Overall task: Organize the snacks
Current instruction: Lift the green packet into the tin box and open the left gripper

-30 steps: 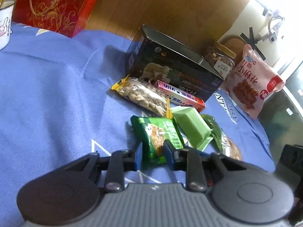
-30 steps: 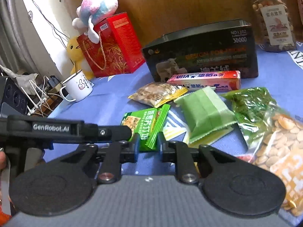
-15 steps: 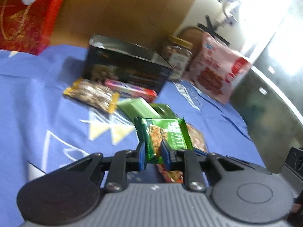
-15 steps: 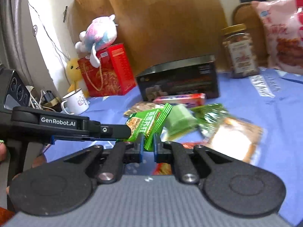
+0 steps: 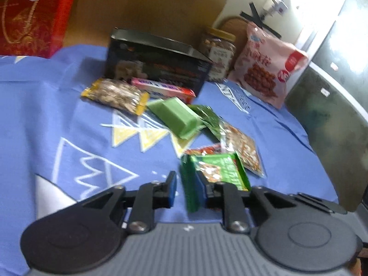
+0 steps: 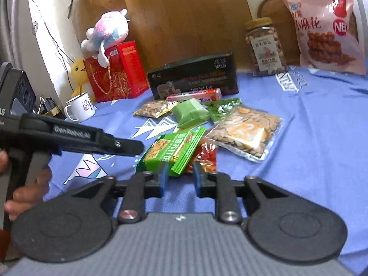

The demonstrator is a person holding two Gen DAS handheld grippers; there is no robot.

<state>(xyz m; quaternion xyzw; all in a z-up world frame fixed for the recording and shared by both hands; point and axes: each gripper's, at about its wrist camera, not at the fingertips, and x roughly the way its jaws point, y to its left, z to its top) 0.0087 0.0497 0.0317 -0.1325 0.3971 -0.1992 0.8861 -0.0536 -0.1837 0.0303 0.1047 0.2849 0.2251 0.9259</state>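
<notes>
A: You're over a blue tablecloth (image 6: 310, 124). Grippers?

B: Your left gripper (image 5: 185, 185) and right gripper (image 6: 178, 177) have both just been spreading; the green cracker packet (image 6: 171, 151) sits loose between each pair, atop a red packet (image 6: 207, 155), near the seed bag (image 6: 246, 131).

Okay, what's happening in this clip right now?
A person is sorting snacks on a blue cloth with two handheld grippers. Both the left gripper and the right gripper are at the green cracker packet, and the jaws of both have just been opening around it, so it looks like it is being let go beside the bag of sliced nuts. The other snacks lie in front of the black box.
</notes>
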